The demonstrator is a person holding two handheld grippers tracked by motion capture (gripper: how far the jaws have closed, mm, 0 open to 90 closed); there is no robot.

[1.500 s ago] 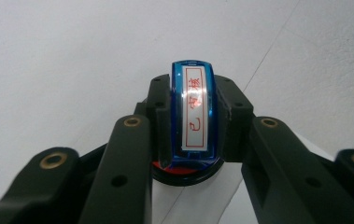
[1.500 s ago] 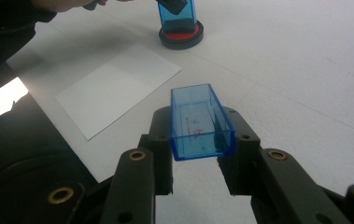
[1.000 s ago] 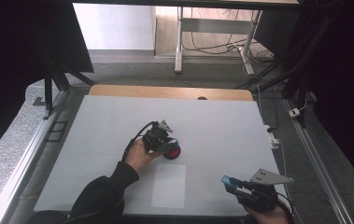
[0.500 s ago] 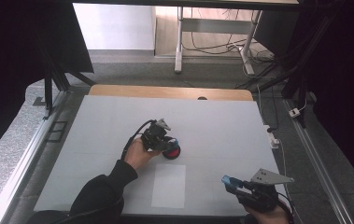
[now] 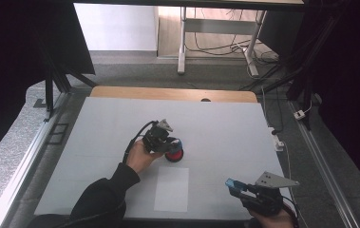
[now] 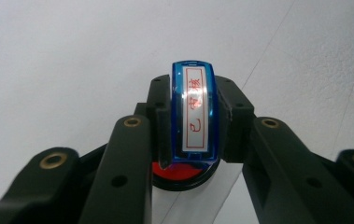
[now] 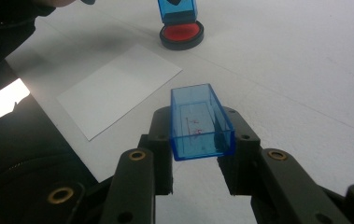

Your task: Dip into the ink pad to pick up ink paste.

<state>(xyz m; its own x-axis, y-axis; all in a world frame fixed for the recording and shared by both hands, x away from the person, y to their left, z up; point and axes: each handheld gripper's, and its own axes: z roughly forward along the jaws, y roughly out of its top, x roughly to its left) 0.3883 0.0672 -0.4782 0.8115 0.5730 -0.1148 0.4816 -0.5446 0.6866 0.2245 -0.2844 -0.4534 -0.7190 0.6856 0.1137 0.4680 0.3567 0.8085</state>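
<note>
Nothing has shifted since a second ago: both hands sit where they were. From the high view, the left gripper [image 5: 168,141] reaches in at mid-table, forearm angled up from the bottom edge, over the red ink pad [image 5: 174,155]; the right gripper [image 5: 238,186] rests low at the near right corner, beside the white paper sheet [image 5: 172,189]. Left gripper view: jaws clamp the blue stamp [image 6: 194,112], pressed onto the pad. Right gripper view: jaws grip the blue stamp cover [image 7: 201,122], open side up.

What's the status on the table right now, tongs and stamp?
Left tongs shut on the blue stamp, pressed on the red ink pad. Right tongs shut on the stamp's blue cap. White paper lies flat, nothing on it.
</note>
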